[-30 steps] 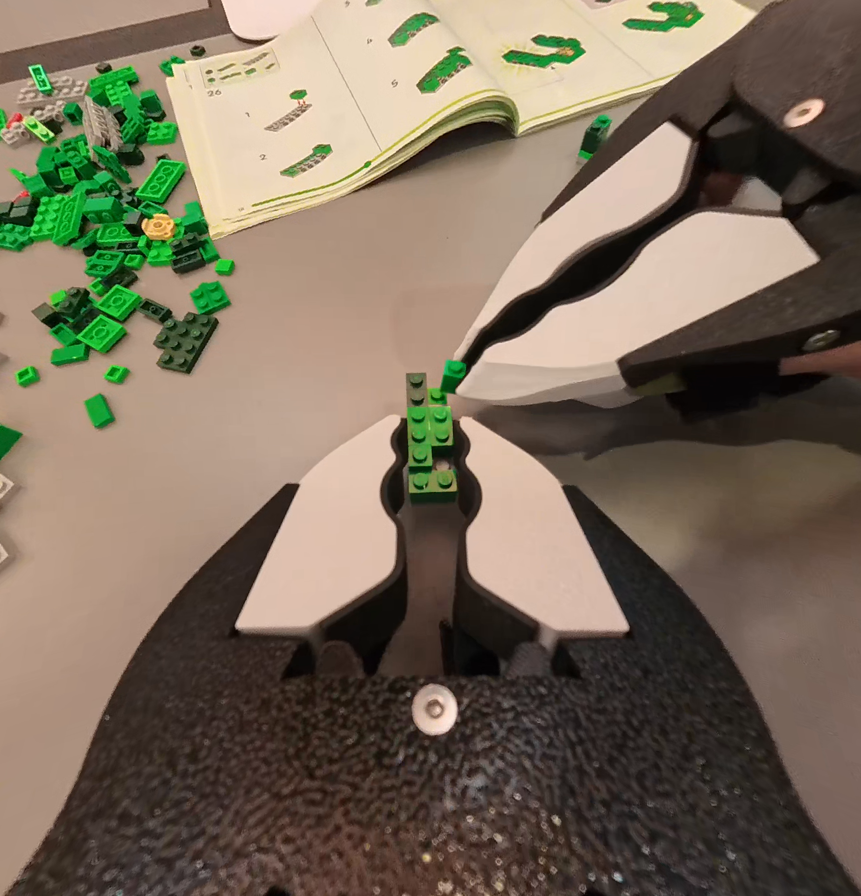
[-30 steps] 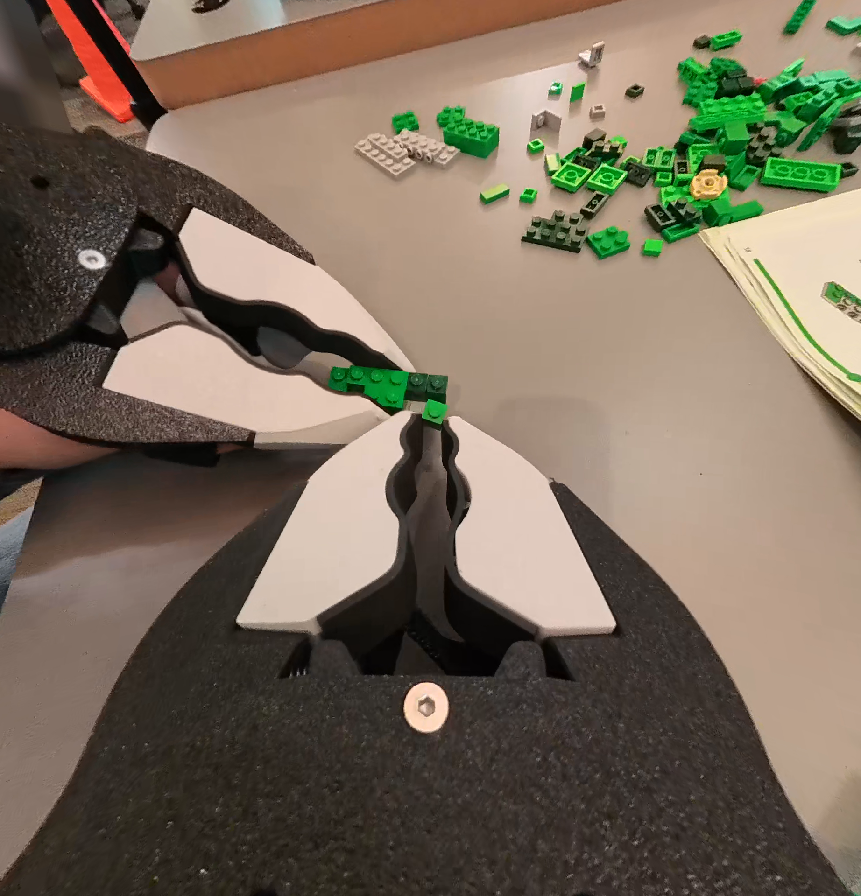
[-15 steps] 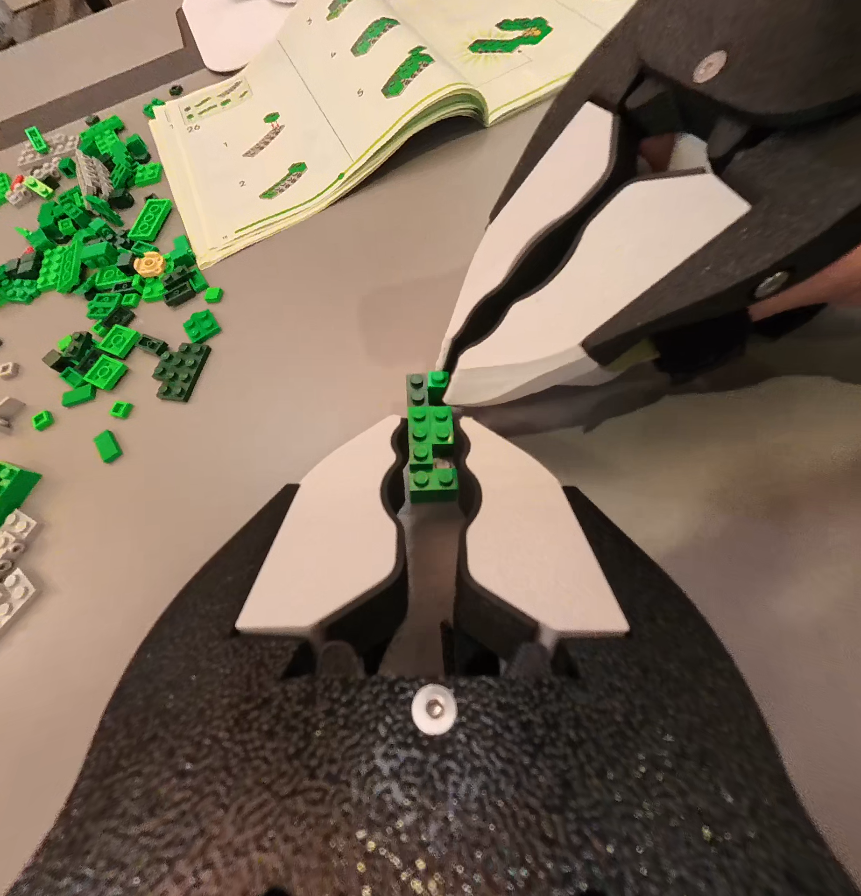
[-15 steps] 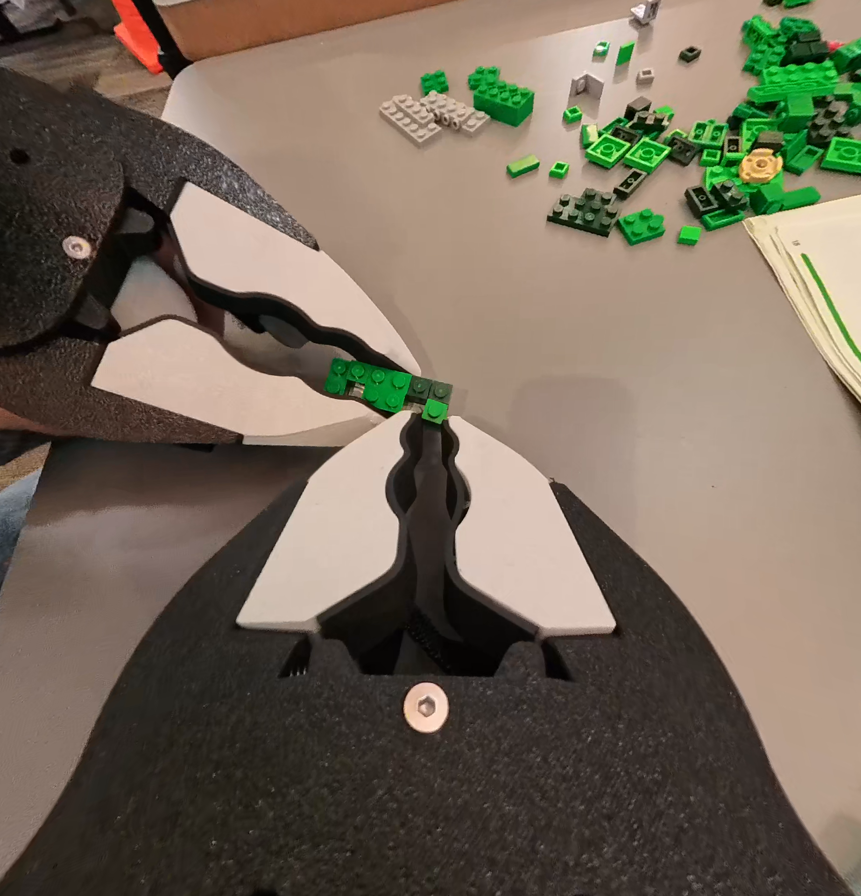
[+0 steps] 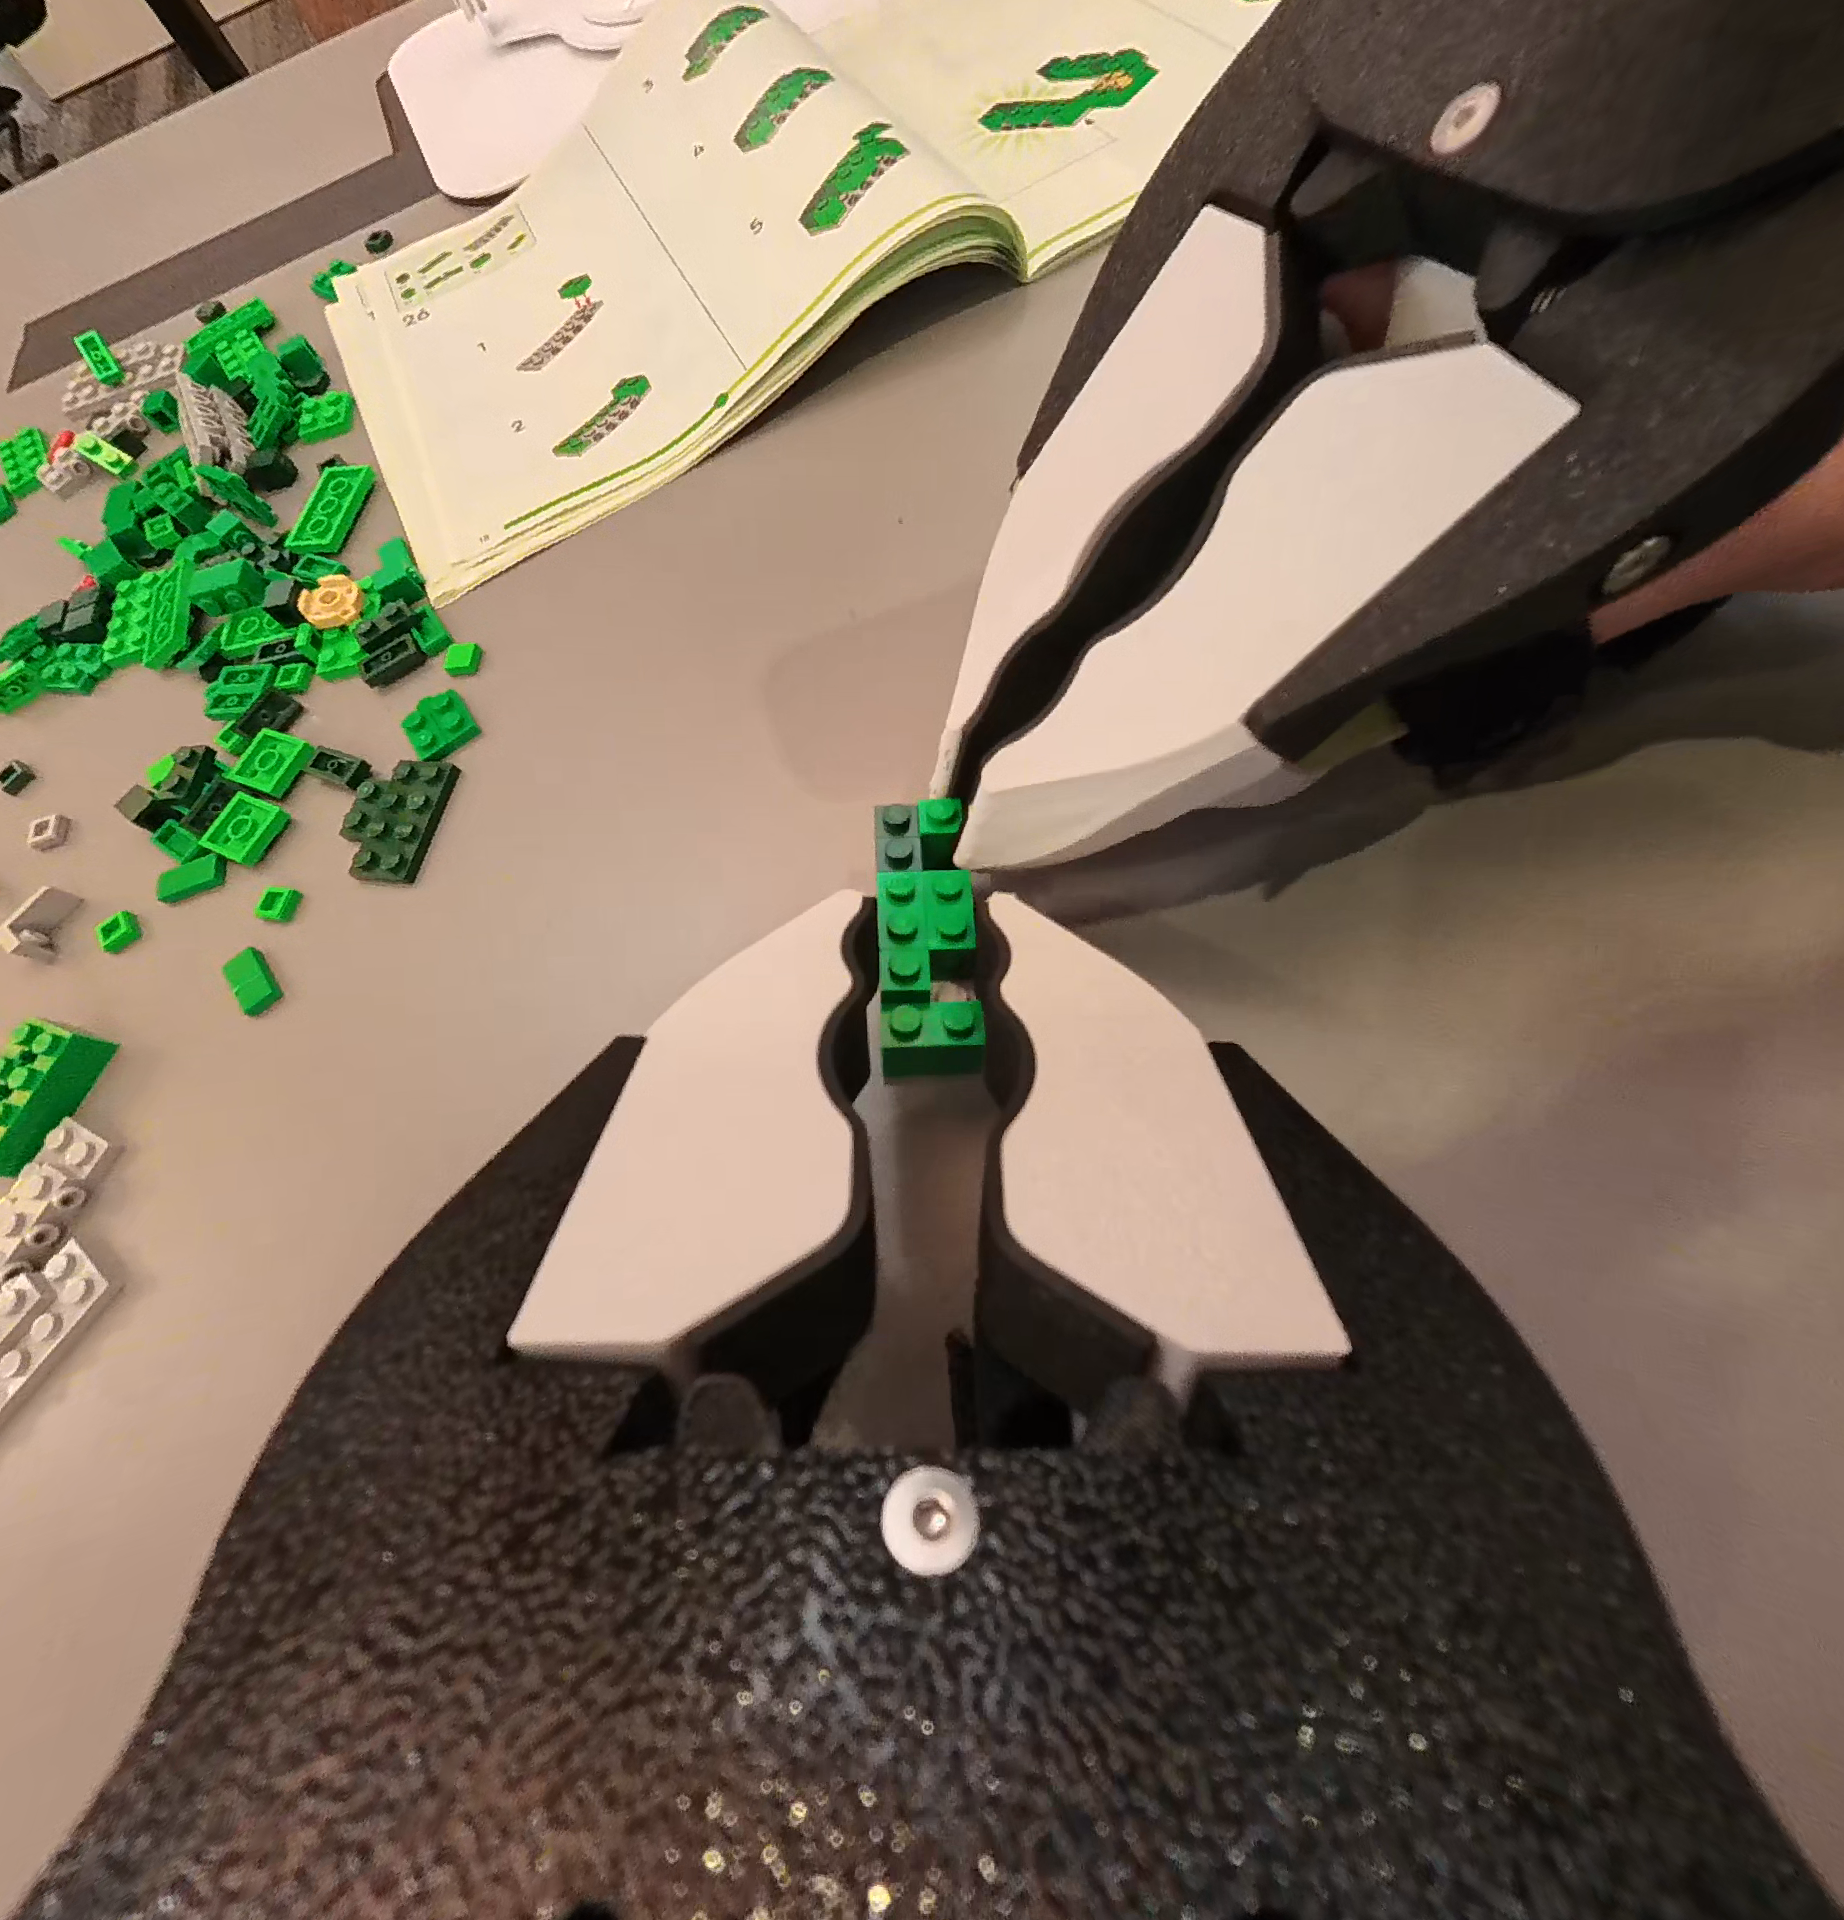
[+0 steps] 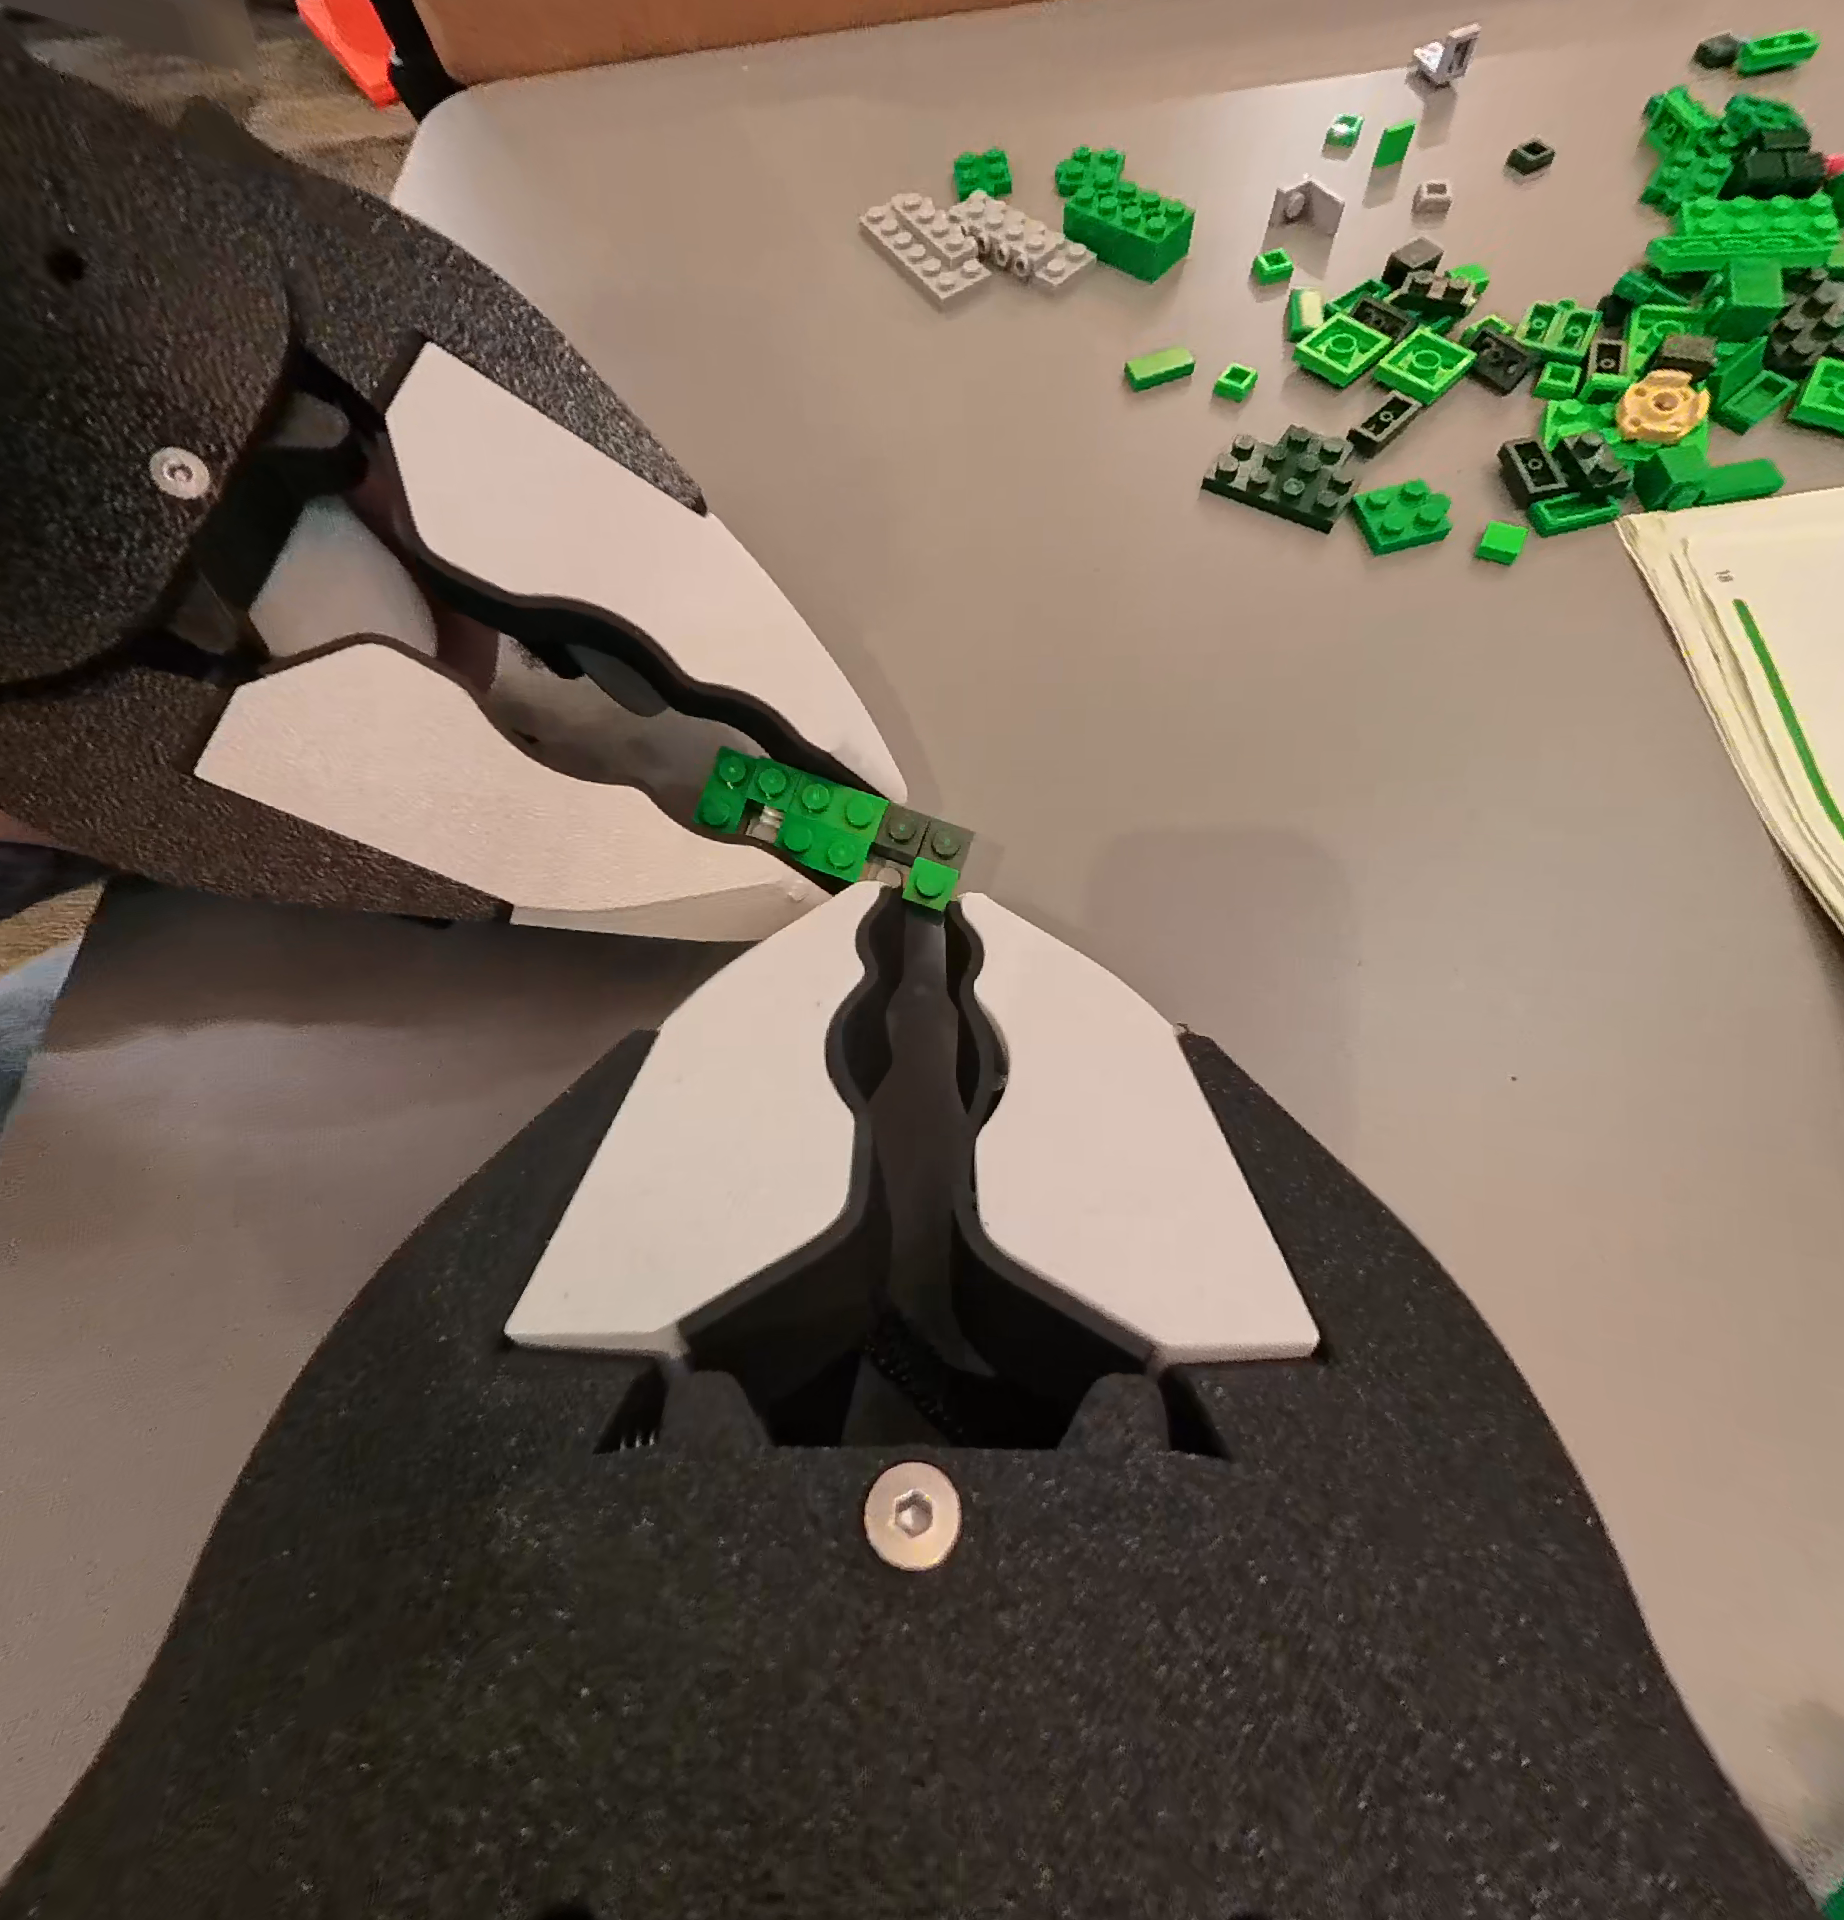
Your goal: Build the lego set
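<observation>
Right fingers pinching small brick, atop strip

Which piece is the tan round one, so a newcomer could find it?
Start at the open instruction booklet and drop to the loose brick pile by its near corner. The tan round piece lies on the pile's booklet-side edge, the only tan, round part among angular green pieces.
</observation>
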{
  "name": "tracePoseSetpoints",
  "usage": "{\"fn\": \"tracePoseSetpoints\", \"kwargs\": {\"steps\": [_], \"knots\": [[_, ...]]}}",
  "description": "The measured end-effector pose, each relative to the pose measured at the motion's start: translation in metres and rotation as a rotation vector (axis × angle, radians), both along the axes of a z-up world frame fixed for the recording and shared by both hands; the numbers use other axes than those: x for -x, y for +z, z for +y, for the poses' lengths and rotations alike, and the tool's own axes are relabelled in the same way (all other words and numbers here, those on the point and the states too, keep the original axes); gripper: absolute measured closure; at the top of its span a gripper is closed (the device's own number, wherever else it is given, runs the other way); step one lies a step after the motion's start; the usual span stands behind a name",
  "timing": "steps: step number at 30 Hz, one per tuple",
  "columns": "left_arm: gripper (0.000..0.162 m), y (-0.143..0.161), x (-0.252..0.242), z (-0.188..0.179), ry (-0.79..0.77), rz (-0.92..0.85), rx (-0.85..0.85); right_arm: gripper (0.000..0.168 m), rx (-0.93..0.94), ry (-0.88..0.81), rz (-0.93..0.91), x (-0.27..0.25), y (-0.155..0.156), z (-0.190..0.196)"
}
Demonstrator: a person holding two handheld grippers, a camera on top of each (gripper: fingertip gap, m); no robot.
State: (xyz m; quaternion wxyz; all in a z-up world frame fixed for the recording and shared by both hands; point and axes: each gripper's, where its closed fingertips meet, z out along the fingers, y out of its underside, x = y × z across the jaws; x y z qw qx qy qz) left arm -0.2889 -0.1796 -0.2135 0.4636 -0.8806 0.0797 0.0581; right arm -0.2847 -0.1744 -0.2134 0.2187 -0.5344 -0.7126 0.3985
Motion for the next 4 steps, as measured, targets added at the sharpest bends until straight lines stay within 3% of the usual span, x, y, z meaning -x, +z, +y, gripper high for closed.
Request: {"fn": "tracePoseSetpoints", "kwargs": {"steps": [1, 4], "knots": [[0.146, 0.0000, 0.0002, 0.0002, 0.001, -0.001, 0.000, 0.161, 0.010, -0.004, -0.001, 0.0002, 0.0003, 0.0003], [0.146, -0.0004, 0.0003, 0.0006, 0.002, 0.000, 0.002, 0.160, 0.017, -0.008, -0.003, 0.0005, 0.0003, 0.0007]]}}
